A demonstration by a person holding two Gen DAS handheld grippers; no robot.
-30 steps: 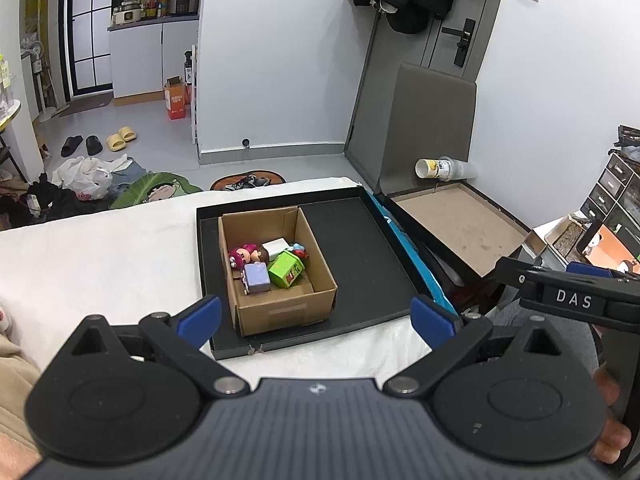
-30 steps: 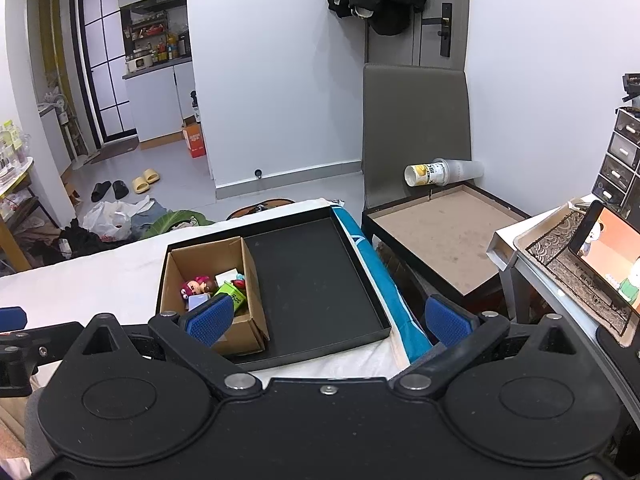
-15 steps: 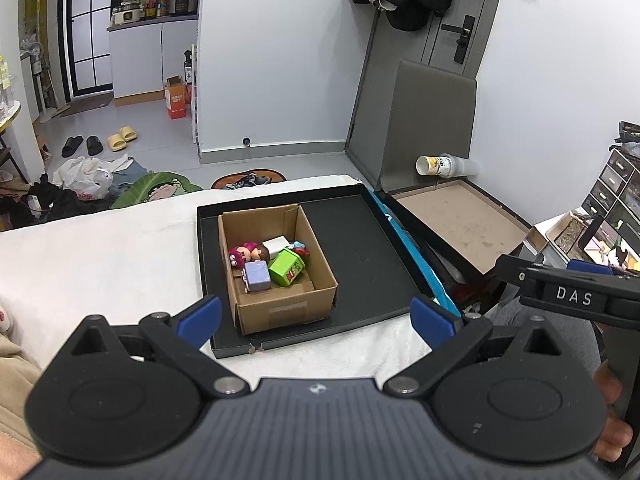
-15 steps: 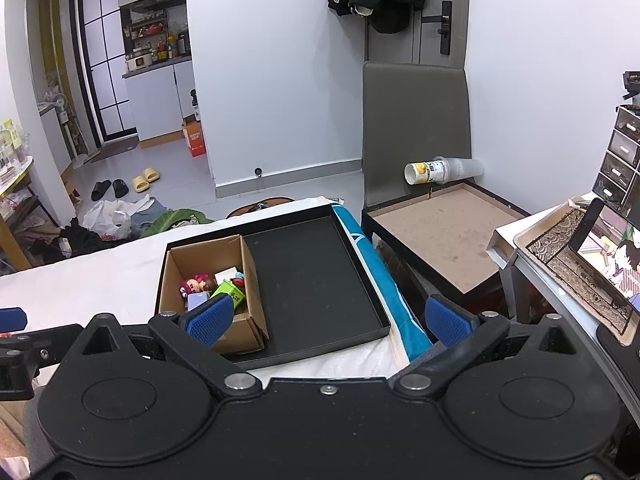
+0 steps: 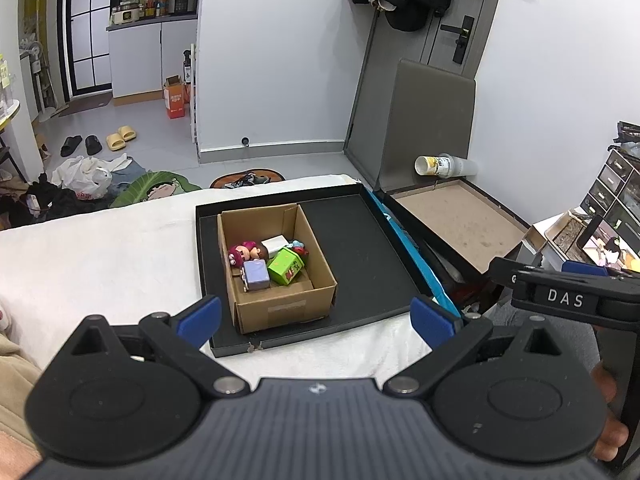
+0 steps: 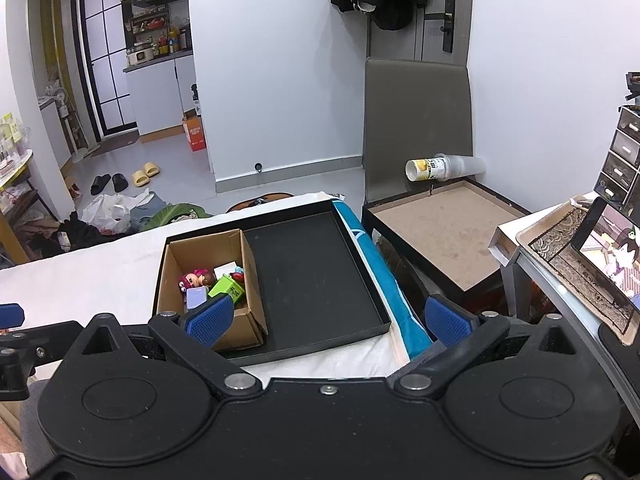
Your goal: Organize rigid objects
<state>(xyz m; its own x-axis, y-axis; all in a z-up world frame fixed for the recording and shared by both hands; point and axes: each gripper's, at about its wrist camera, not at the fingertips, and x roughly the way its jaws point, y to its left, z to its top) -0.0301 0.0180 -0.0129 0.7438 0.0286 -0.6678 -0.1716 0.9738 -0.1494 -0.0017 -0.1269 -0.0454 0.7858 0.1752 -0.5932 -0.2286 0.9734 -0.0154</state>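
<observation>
Both grippers, left point(image 5: 316, 318) and right point(image 6: 326, 322), jaws spread, empty, cardboard box point(image 5: 280, 308) of toys point(image 5: 266, 262) at black tray's point(image 5: 372, 248) left edge

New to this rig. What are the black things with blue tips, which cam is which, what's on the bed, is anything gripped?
No robot arm: a person holds two hand grippers, each with a fisheye camera looking along its two blue-padded fingers. One picture is from the left gripper, the other from the right gripper; the black bulk at the bottom is each gripper's own body. Both are open and hold nothing. On the white cover lies a black tray. In its left part stands a cardboard box holding small toys: a doll, a green block, a lilac block.
</observation>
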